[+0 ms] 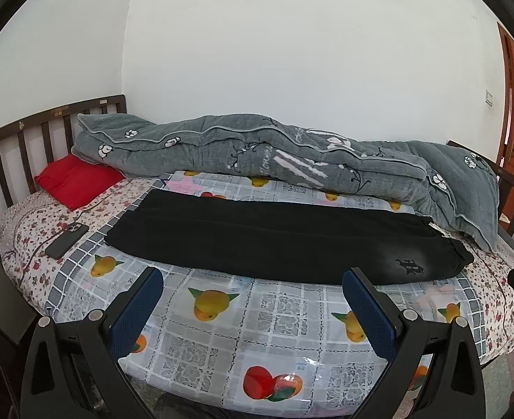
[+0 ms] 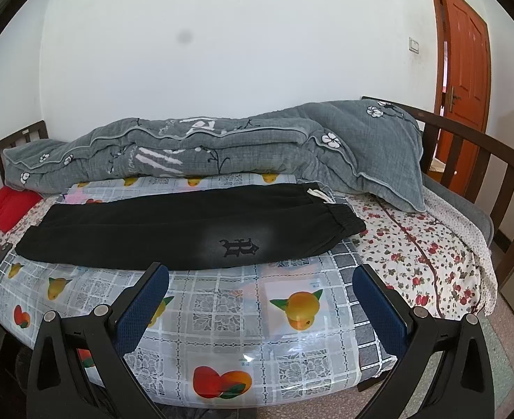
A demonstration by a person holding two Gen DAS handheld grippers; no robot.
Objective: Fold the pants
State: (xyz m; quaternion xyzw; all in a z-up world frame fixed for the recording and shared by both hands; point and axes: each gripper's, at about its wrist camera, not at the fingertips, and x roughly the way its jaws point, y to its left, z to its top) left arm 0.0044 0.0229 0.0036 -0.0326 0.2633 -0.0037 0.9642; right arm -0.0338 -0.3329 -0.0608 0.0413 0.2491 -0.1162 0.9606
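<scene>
the black pants point(image 1: 284, 237) lie flat on the bed at 12 o'clock, long axis 9 to 3, waistband nearer the right gripper point(image 2: 260, 300), hems nearer the left gripper point(image 1: 253, 296); both spread wide, empty.

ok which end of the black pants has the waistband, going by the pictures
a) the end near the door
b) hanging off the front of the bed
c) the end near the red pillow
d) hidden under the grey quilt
a, the gathered waistband with its white drawstring lies at the end of the pants toward the door, while the plain leg end points toward the red pillow.
</scene>
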